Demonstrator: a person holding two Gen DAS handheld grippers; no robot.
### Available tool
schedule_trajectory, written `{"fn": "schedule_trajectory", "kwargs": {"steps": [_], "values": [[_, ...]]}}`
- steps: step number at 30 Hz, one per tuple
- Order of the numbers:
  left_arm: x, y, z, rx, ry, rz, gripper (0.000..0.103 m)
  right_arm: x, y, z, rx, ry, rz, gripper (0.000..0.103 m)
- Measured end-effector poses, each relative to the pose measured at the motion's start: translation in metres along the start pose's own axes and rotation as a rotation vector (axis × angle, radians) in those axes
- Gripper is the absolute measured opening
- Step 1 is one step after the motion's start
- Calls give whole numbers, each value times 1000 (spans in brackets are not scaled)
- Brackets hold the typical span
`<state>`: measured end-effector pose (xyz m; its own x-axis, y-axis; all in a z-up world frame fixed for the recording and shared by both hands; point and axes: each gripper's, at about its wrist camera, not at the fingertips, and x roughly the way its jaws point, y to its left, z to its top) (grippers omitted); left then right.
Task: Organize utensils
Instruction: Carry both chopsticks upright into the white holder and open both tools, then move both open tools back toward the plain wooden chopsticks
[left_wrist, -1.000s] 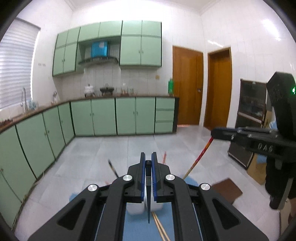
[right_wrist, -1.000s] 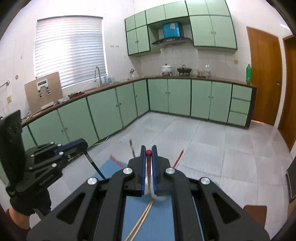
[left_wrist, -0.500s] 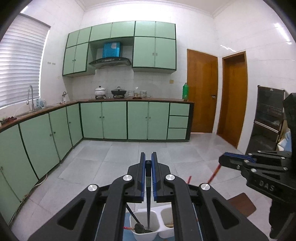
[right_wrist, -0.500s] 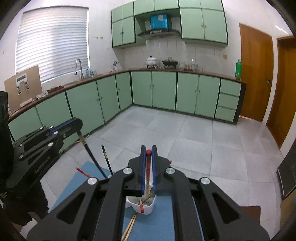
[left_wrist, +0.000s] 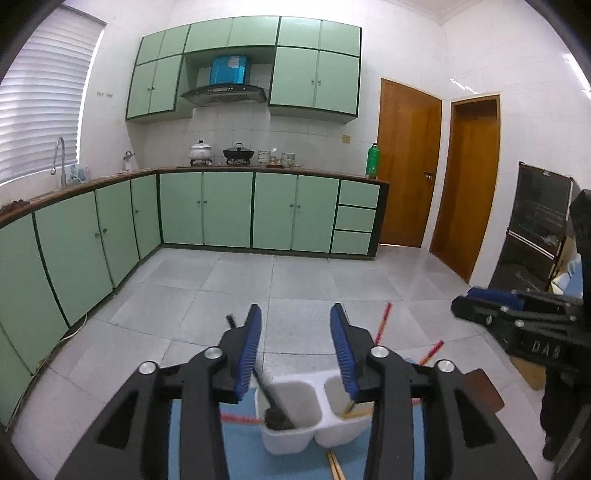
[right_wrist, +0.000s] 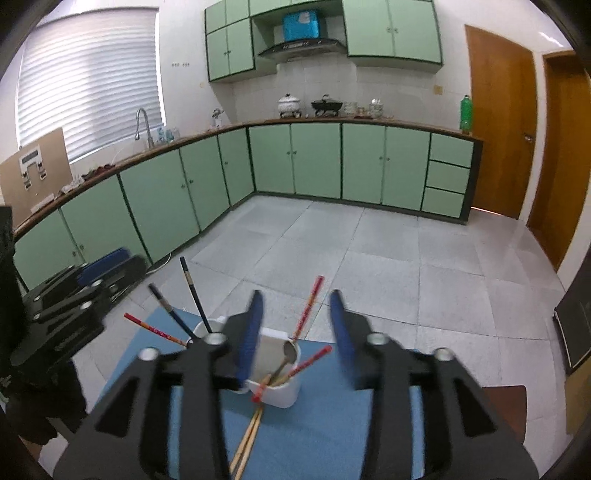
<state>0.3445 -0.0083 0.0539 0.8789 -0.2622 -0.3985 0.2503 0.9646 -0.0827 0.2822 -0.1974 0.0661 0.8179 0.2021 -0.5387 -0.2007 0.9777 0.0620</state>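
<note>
Holder: we see the white two-compartment utensil holder (right_wrist: 275, 384) standing on the blue mat (right_wrist: 325, 435), just below both grippers.
Contents: black chopsticks (right_wrist: 194, 291) lean out of its far-left cup; red chopsticks (right_wrist: 308, 310) and a metal spoon (right_wrist: 286, 360) sit in the near cup.
Loose pair: two bamboo chopsticks (right_wrist: 247, 439) lie on the mat, tips touching the holder's base.
Handling: we judge the sticks light, stiff and smooth, likely to roll; best pinched near mid-length, though part of their length is hidden behind the left finger.
Left gripper (left_wrist: 295, 350): fingers spread wide, holding nothing.
Right gripper (right_wrist: 295, 332): fingers likewise parted and empty.
Edges: the mat's border lies near the holder on the far side.
Room: open tiled floor (left_wrist: 295, 280) beyond; cabinets (left_wrist: 229, 210) well apart.
</note>
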Motion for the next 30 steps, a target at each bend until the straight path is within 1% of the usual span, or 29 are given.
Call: {"fn": "schedule_trajectory", "kwargs": {"steps": [1,2,3,4,6,9,12,14,16,19,21,24,25,30], "values": [[-8,-1,-4,5,1,1,47,-4,-5,-4,9,-6,-8,53],[-17,-2,-10,10,1,0,51,-11,-10,-10,20,-16,-10,57],[-25,-4,-17,16,7,0,56,-17,-13,-17,31,-26,-8,65],[-31,-4,-23,21,16,0,59,-26,-18,-28,47,-37,-7,72],[-47,-6,-42,19,29,-8,66,-39,-23,-48,66,-47,-9,77],[-67,-7,-84,-21,82,-25,72,-57,-27,-95,85,-45,-5,86],[-74,-5,-124,-58,138,-20,76,-61,-26,-143,108,-5,-10,89],[-75,-4,-158,-80,197,-2,76,-61,-23,-170,120,31,-14,89],[-74,-1,-185,-93,244,18,76,-58,-17,-203,125,67,-27,89],[-71,4,-220,-123,312,44,76,-52,-5,-237,125,113,-34,89],[-69,6,-234,-134,348,57,76,-45,7,-259,118,142,-40,89],[-67,6,-249,-111,387,83,76,-37,28,-281,102,178,-40,89],[-66,6,-253,-95,404,96,76,-35,34,-285,97,187,-37,89],[-70,9,-273,-61,431,138,76,-24,59,-299,76,215,-27,89]]}}
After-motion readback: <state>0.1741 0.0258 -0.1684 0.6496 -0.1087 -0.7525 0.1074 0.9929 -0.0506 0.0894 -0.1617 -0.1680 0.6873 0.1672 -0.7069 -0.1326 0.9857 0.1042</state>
